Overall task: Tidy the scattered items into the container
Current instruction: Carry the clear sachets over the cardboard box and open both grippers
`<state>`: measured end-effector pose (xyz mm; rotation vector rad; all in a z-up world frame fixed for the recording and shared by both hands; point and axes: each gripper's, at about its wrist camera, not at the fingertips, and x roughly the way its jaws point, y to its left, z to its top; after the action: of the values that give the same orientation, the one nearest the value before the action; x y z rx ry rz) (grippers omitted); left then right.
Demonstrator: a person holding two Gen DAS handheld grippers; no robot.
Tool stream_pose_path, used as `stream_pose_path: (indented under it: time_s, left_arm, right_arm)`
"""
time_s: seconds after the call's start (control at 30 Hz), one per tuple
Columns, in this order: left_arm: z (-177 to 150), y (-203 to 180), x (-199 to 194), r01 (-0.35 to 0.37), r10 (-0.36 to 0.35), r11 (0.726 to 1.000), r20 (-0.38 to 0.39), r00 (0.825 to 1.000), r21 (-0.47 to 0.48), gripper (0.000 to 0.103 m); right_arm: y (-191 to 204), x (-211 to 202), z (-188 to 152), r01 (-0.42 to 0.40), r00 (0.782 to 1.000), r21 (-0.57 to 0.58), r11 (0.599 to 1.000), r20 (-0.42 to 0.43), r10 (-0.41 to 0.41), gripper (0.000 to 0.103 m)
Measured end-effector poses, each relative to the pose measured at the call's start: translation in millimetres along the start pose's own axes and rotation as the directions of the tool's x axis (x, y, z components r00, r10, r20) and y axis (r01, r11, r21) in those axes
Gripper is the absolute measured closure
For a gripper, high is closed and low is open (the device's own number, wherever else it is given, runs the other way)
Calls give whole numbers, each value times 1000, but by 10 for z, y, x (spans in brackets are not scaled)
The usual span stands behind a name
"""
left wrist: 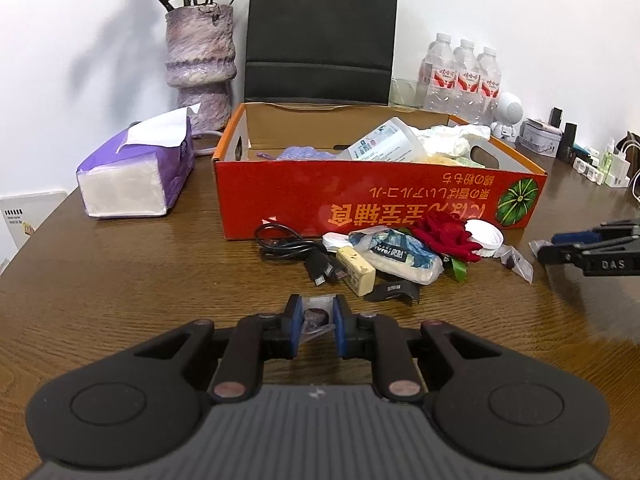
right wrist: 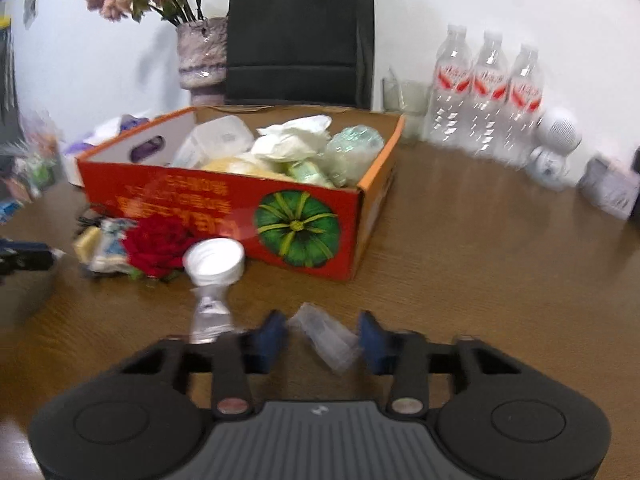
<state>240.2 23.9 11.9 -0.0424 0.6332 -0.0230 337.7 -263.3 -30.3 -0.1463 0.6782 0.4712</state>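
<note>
The left tongs (left wrist: 316, 322) are clenched on a small clear packet (left wrist: 315, 316) with something dark inside; both blue pads press its sides, and it sits low over the bench (left wrist: 120, 300). The right tongs (right wrist: 322, 336) have a second clear packet (right wrist: 326, 340) lying between their fingers (right wrist: 272, 332), but there is a visible gap on each side of it, so they read as released rather than gripping; that view is blurred, so whether one pad brushes the plastic is hard to tell. This packet lies slantwise, its long axis running from near the left finger back toward the right one.

The relation that matters is where the orange box (left wrist: 380, 200) lies from each load. From the left tongs the box is straight ahead, beyond the loose heap along the box's near wall: a black cable (left wrist: 288, 244), a yellowish block (left wrist: 356, 272), a crumpled wrapper (left wrist: 396, 256), a red rose (left wrist: 448, 236) and a white cap (left wrist: 486, 236). From the right tongs the box lies ahead and to the left, its near corner with the green pumpkin print closest.

The left load seems ready to lift over the near wall. The right one probably needs a firmer squeeze across its short side first.
</note>
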Motion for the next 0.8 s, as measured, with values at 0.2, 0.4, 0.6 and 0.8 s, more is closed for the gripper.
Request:
stream_pose_path:
  time_s: [0.2,0.4,0.6,0.8]
  left_arm:
    - [-1,11,-21,10,-10,1000,8,1000,-13,86]
    - [3,12,-61,21,-21,1000,20,1000,-17,86]
    - [110,8,-177,36,-36,999,61,998,-9,86]
    - [352,-16,-295,65,-65,998,132,989,4,86]
  right_arm:
    - [86,-87,-77,43,999,-6,999,10,-43,76]
    - [184,-184,-81,85,996,-12,996,37,-85,76]
    - [308,-310,-1,103,992,13,995,67,-104,76]
    - [522,-494,278,97,985,19,995,139,-99,76]
